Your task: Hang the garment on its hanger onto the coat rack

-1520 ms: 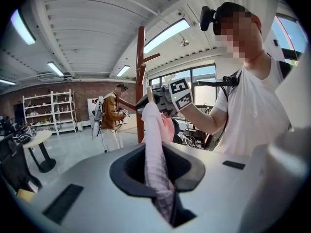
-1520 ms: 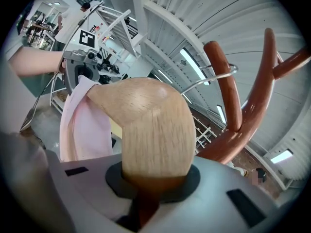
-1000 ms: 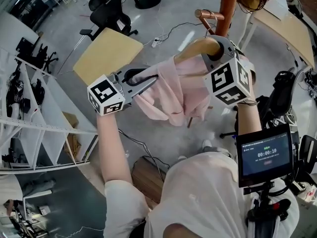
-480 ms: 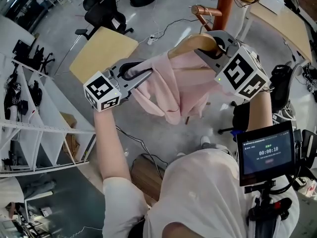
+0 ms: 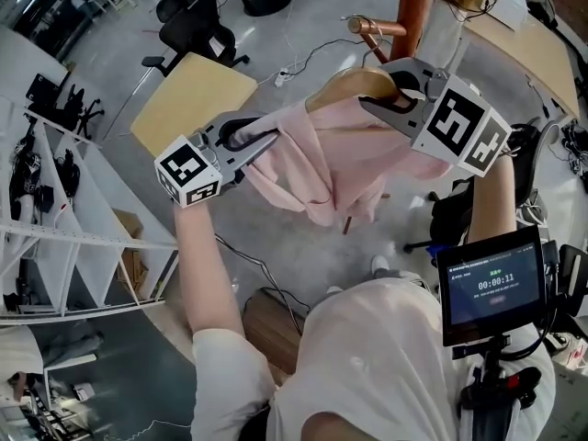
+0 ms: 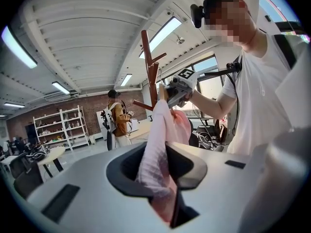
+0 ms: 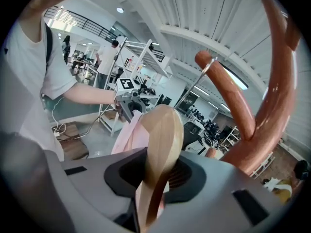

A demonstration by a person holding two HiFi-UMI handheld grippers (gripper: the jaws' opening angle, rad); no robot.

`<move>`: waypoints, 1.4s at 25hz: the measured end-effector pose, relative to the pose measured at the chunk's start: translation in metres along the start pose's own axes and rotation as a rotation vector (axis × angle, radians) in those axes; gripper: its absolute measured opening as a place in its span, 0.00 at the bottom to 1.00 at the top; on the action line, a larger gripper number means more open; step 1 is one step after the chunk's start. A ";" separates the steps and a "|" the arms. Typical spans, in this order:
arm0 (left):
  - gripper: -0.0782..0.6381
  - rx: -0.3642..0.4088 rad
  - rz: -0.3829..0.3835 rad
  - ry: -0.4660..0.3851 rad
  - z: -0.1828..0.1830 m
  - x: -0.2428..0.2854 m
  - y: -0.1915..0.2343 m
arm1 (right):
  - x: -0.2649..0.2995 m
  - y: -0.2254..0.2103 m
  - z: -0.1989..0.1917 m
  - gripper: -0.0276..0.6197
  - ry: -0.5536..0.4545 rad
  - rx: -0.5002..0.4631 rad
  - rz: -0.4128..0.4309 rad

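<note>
A pink garment (image 5: 326, 168) hangs on a wooden hanger (image 5: 354, 85) held up in the air. My left gripper (image 5: 266, 141) is shut on the garment's left shoulder; the cloth (image 6: 158, 149) runs between its jaws. My right gripper (image 5: 390, 85) is shut on the hanger's wooden shoulder (image 7: 163, 149). The hanger's metal hook (image 7: 197, 84) rises close beside a peg (image 7: 226, 98) of the red-brown coat rack (image 5: 418, 7), whose pole (image 7: 277, 81) stands just right of it. In the left gripper view the rack (image 6: 151, 74) shows behind the garment.
A wooden table (image 5: 193, 95) and a black office chair (image 5: 193, 26) stand on the floor below left. White shelving (image 5: 64, 219) lines the left side. Another table (image 5: 524, 49) is at the upper right. A timer screen (image 5: 491, 288) sits at my right side.
The right gripper has carried the hanger up and to the right, closer to the rack's peg. The left gripper has followed slightly, still holding the cloth.
</note>
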State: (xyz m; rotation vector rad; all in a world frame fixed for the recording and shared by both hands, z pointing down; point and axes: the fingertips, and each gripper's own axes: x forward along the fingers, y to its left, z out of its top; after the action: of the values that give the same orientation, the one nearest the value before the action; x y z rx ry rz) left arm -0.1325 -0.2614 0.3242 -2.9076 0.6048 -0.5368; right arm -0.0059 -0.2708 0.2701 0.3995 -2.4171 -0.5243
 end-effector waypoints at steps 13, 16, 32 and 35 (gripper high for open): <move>0.24 0.000 -0.033 -0.001 -0.003 0.001 0.003 | -0.011 -0.001 0.003 0.22 -0.028 -0.075 -0.109; 0.24 -0.007 -0.042 -0.002 -0.006 0.000 0.005 | -0.015 0.002 0.004 0.24 -0.044 -0.094 -0.055; 0.20 -0.056 -0.058 -0.001 -0.010 0.016 0.025 | -0.061 -0.031 -0.047 0.25 0.012 0.021 -0.191; 0.20 -0.045 -0.079 -0.010 -0.007 0.027 0.022 | -0.037 -0.026 -0.076 0.25 0.058 0.062 -0.247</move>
State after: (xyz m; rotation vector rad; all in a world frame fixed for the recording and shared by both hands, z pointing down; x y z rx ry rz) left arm -0.1196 -0.2930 0.3351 -2.9859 0.5085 -0.5239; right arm 0.0744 -0.2994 0.2939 0.7365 -2.3454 -0.5362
